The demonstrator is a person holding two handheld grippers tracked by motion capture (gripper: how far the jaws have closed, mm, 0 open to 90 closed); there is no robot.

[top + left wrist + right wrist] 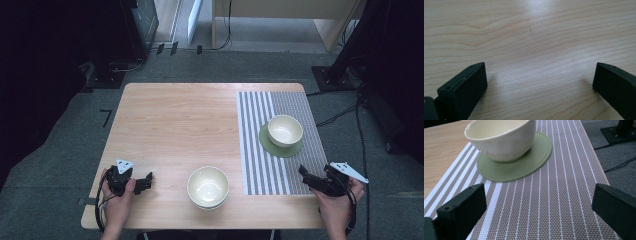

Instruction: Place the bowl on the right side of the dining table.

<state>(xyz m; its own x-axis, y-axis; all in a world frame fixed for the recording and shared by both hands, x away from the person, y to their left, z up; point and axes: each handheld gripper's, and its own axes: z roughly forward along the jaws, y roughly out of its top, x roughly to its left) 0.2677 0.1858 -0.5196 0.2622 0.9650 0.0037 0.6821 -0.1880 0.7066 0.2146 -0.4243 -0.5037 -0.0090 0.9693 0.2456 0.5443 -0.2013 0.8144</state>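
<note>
the left gripper (131, 181) rests low over bare desk (175, 125), jaws spread on nothing. the right gripper (320, 181) sits at the striped mat's (564, 202) near edge, jaws spread and empty, aimed at the bowl (500, 138) on the green coaster (524, 167). a second bowl (208, 187) sits near the desk's front edge. likely risk: pinching the smooth, curved rim off-centre could tip the bowl or drag the coaster along.

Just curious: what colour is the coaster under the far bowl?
Green coaster; clearest in the right gripper view.
</note>
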